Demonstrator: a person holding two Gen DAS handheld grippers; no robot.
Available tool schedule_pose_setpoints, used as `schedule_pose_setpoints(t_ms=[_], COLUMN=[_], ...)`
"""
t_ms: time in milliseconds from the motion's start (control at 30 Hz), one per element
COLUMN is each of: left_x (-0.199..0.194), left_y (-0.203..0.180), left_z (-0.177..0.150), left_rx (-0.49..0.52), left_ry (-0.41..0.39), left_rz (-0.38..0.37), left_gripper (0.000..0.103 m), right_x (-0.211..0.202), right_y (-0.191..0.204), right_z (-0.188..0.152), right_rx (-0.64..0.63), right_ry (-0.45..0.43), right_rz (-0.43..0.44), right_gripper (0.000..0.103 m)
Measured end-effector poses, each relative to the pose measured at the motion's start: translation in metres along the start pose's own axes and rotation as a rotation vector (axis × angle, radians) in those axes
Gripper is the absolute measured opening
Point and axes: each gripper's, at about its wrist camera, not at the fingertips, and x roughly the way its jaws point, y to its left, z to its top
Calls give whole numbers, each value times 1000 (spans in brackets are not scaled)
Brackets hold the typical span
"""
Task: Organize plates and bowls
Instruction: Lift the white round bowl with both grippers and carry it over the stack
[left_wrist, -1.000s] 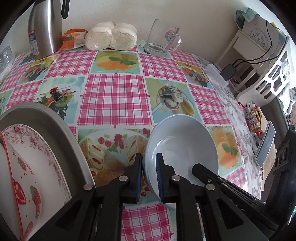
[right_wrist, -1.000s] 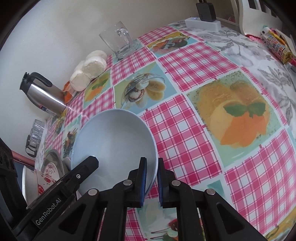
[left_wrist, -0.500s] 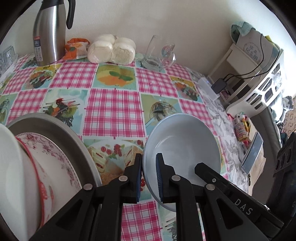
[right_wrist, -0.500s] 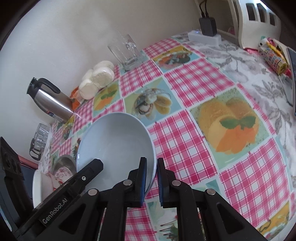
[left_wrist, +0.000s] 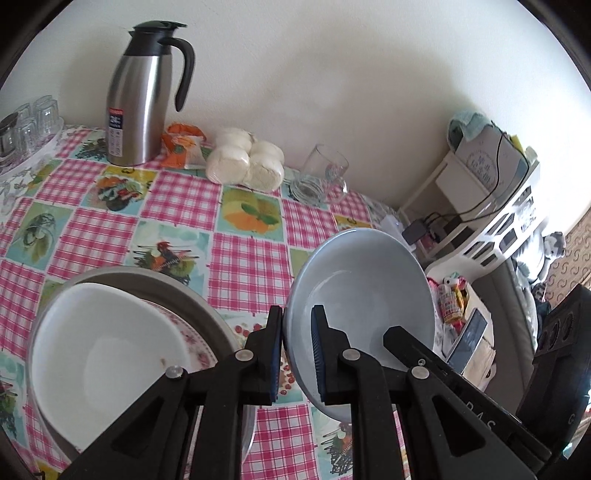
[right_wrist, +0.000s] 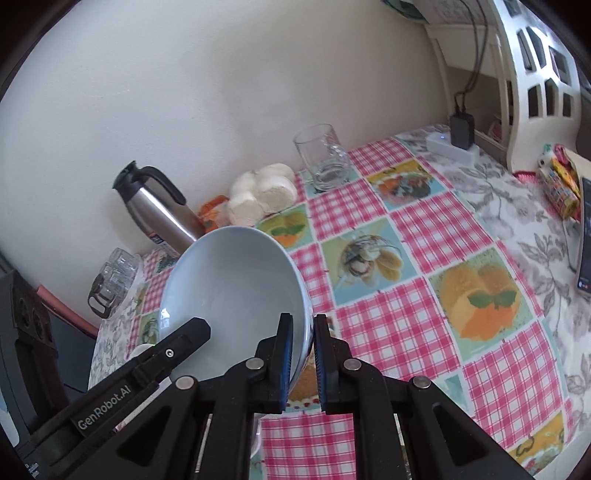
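Both grippers hold one pale blue bowl (left_wrist: 365, 295) in the air above the table. My left gripper (left_wrist: 297, 354) is shut on its left rim. My right gripper (right_wrist: 303, 358) is shut on its right rim; the bowl (right_wrist: 236, 284) fills the left of that view. Below and left of the bowl a white bowl (left_wrist: 107, 354) rests on a floral plate (left_wrist: 201, 341), which lies on a grey metal plate (left_wrist: 147, 280) on the checked tablecloth.
A steel thermos jug (left_wrist: 138, 99), an orange packet (left_wrist: 183, 142), wrapped white buns (left_wrist: 245, 162) and a glass mug (left_wrist: 325, 173) stand along the back wall. Small glasses (left_wrist: 27, 122) stand at the far left. A white shelf (left_wrist: 509, 221) stands right of the table.
Both grippers have lifted the blue bowl off the table and tilted up. The stack at the left now shows the white bowl's inside from above.
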Motion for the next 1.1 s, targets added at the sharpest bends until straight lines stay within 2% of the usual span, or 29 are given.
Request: schedule_pose_setpoints(t_ms=[400, 833, 1100], left_x=[-54, -91, -110], left_y=[49, 111, 133], left_z=[7, 8, 8], left_rx=[-69, -176, -205], left_ry=[-80, -123, -149], left_rz=[7, 24, 40], left_gripper=[15, 15, 15], right_x=[-5, 8, 17], right_y=[62, 129, 156], right_z=[-9, -30, -41], right_rx=[-71, -161, -191], right_ry=[-2, 26, 45], right_rz=[69, 113, 139], right_gripper=[12, 12, 12])
